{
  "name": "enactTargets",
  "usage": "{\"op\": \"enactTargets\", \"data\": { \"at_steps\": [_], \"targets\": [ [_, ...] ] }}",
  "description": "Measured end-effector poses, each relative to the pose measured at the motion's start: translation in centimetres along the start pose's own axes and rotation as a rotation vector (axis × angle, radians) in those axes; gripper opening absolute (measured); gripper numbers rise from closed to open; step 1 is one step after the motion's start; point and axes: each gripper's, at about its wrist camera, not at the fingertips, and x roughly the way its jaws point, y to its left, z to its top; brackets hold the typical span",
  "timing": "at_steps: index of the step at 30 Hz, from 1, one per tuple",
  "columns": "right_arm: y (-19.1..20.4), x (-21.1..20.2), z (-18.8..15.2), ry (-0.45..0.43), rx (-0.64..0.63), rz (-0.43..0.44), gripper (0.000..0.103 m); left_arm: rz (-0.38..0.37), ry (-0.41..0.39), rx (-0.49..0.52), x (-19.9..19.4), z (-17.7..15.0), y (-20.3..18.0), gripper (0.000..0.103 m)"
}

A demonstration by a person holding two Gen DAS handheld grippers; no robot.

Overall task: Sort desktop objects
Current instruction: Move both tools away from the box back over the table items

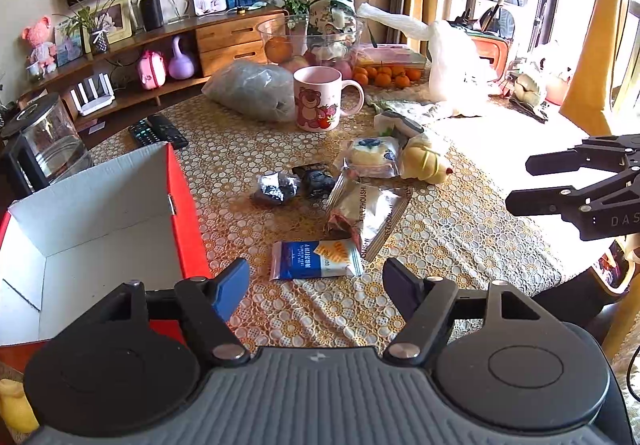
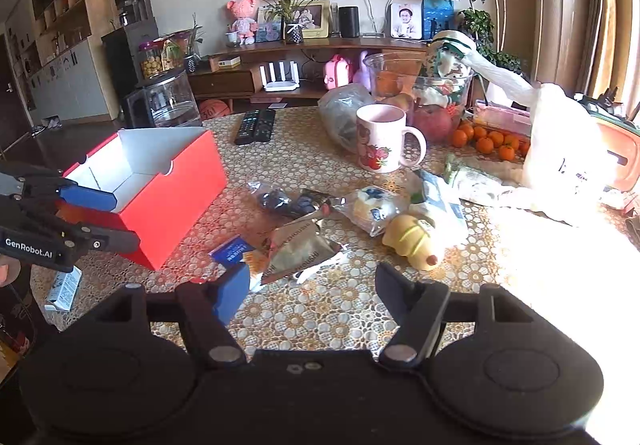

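A red box (image 1: 188, 213) with a white inside stands open on the table's left; it also shows in the right wrist view (image 2: 176, 197). Snack packets lie in the middle: a blue cracker packet (image 1: 316, 259), a silver packet (image 1: 368, 217), dark wrapped pieces (image 1: 296, 183), a wrapped cake (image 1: 374, 157) and a yellow plush toy (image 1: 426, 161). My left gripper (image 1: 316, 285) is open and empty just before the blue packet. My right gripper (image 2: 312, 287) is open and empty, hovering near the silver packet (image 2: 300, 249) and the toy (image 2: 412, 241).
A pink bear mug (image 1: 320, 99), a grey plastic bag (image 1: 252, 89), a fruit bowl (image 1: 308, 41), tangerines (image 1: 384, 77), a white bag (image 1: 456, 61) and two remotes (image 1: 158, 131) sit farther back. A glass kettle (image 1: 48, 141) stands left of the box.
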Motion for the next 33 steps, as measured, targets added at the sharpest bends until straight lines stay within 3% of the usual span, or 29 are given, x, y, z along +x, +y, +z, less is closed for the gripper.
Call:
{"op": "enactTargets", "data": {
  "at_steps": [5,9,14,24,28,33],
  "targets": [
    [-1.4,0.0,-0.6,-0.028,-0.003,-0.045,0.070,-0.022,0.000,-0.014,1.5,0.3,-1.6,0.082],
    [-2.8,0.4,-0.9,-0.042,0.037,-0.076,0.071,-0.006,-0.020,-0.012,2.8,0.4,-2.6,0.103],
    [-5.0,1.8,-1.4,-0.017,0.101,-0.094,0.072,0.008,-0.075,0.011,4.1,0.5,-3.5,0.103],
    [-6.8,4.2,-2.2,-0.057,0.112,-0.172,0.074,-0.032,-0.034,0.006,8.0,1.4,-4.1,0.103],
    [-8.2,5.3,-2.2,-0.068,0.207,-0.118,0.074,-0.059,-0.021,0.020,9.6,1.8,-4.3,0.103],
    [-7.6,7.4,-1.7,0.001,0.089,-0.141,0.075,-0.052,-0.015,0.061,11.1,2.5,-4.7,0.103]
  ]
}}
